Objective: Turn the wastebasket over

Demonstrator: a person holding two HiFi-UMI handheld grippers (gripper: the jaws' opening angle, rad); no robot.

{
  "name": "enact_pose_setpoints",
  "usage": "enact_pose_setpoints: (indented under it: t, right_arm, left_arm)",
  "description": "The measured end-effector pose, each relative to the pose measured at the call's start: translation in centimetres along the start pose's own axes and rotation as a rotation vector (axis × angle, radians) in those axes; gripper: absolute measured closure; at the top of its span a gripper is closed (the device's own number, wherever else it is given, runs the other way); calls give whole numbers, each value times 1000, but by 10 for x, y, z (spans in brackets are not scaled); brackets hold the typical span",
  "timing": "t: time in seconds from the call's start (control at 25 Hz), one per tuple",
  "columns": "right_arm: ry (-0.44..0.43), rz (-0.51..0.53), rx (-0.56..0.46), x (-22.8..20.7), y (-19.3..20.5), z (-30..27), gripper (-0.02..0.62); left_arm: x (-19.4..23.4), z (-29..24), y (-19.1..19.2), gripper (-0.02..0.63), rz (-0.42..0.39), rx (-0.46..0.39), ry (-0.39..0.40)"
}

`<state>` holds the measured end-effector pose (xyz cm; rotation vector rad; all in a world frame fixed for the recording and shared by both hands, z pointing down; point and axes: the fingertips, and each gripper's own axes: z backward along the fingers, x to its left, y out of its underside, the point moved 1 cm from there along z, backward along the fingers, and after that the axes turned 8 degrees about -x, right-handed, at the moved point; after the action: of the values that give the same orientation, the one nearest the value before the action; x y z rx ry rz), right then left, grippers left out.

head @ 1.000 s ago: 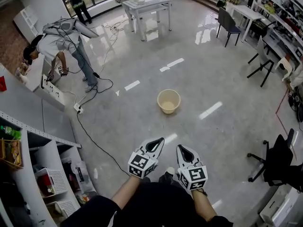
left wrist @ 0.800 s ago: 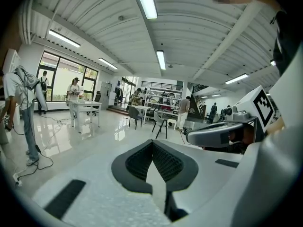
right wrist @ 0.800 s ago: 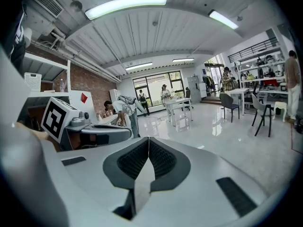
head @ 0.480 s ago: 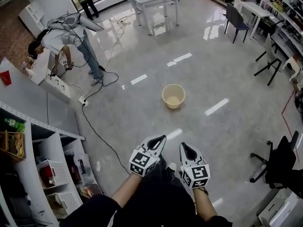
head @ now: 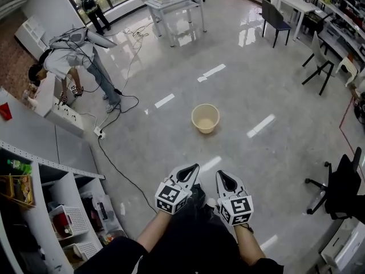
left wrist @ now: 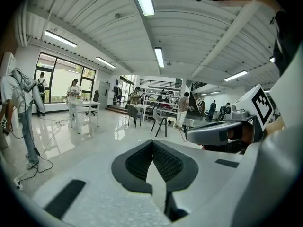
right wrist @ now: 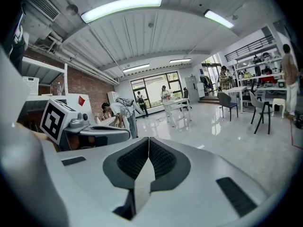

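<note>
Head view: holds the left hand-held gripper (head: 194,167) and the right hand-held gripper (head: 218,174) side by side, near each other but apart, low in front of the body and pointing forward. Shows both with jaws pressed together and nothing between them. Finds the wastebasket (head: 205,118) upright, mouth up, alone on the glossy floor (head: 268,79), well ahead of both tips and roughly in line with the gap between them. Places a bending person (head: 68,59) far ahead and left of the left hand-held gripper, a cable (head: 117,173) on the floor to its left, and shelves (head: 45,204) nearer on that side. Puts a white worktop (head: 174,1) far beyond the wastebasket and a black chair (head: 342,184) well right of the right hand-held gripper.

Left gripper view: looks along jaws closed tip to tip, empty. Catches the right hand-held gripper just to the right, the worktop far ahead to the left, and the person at the left edge.

Right gripper view: looks along jaws closed tip to tip, empty. Catches the left hand-held gripper just to the left, the bending person beyond it, and the worktop far ahead.
</note>
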<state>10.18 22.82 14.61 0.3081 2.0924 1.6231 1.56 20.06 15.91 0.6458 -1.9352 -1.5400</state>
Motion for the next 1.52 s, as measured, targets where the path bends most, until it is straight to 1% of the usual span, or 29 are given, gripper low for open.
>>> enact_pose_setpoints:
  t: [0.28,0.44,0.6,0.8,1.04,1.24,1.52]
  right_arm:
    - [20,-11,21,-13,4,-9,583]
    - [21,-11,41,-19,6,-23,583]
    - [20,-10,51,-26,-1,-51,583]
    - [14,28,75,-39,-15,-92,583]
    - [37,41,89,-54,-29,-140,583]
    - [57,52,97,-66,-40,-178,583]
    - [90,64,110,-72,-41,-218,583]
  left_arm:
    - [2,-18,5,600,24,14,20]
    - [13,-30,8,600,36,16,24]
    - [38,-43,6,600,44,19,21]
    - [71,-71,1,600,54,16,28]
    - [115,-104,-13,600,47,10,44]
    - [150,-127,-18,600,36,6,73]
    - [186,-144,-15,600,33,14,114]
